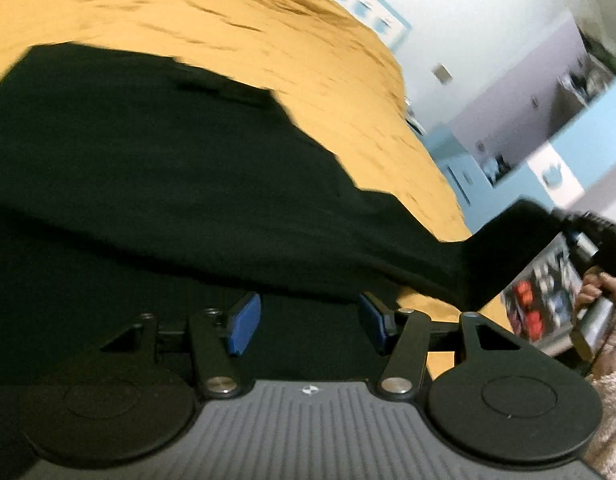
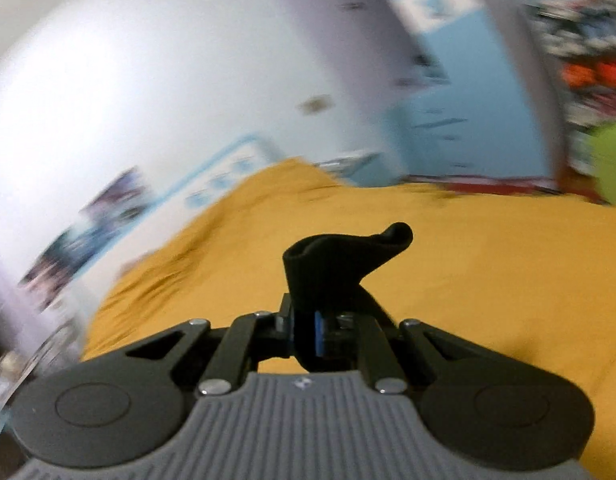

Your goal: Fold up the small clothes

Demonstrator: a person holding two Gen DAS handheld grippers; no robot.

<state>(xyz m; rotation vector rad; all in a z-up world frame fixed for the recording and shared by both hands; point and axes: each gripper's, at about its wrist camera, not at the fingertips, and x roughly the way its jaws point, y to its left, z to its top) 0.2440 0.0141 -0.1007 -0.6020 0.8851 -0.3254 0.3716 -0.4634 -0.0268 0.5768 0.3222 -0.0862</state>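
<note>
Now | one black garment [image 1: 167, 168] | left jaws released | right jaws clenching its corner | one yellow sheet [image 1: 308, 52]

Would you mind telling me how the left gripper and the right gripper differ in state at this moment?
The left gripper has its blue pads well apart, while the right gripper is shut. The left holds nothing, its open jaws just above the black garment; the right pinches a corner of that garment and lifts it off the mustard bedspread. Both are the same black handheld design with blue pads.
</note>
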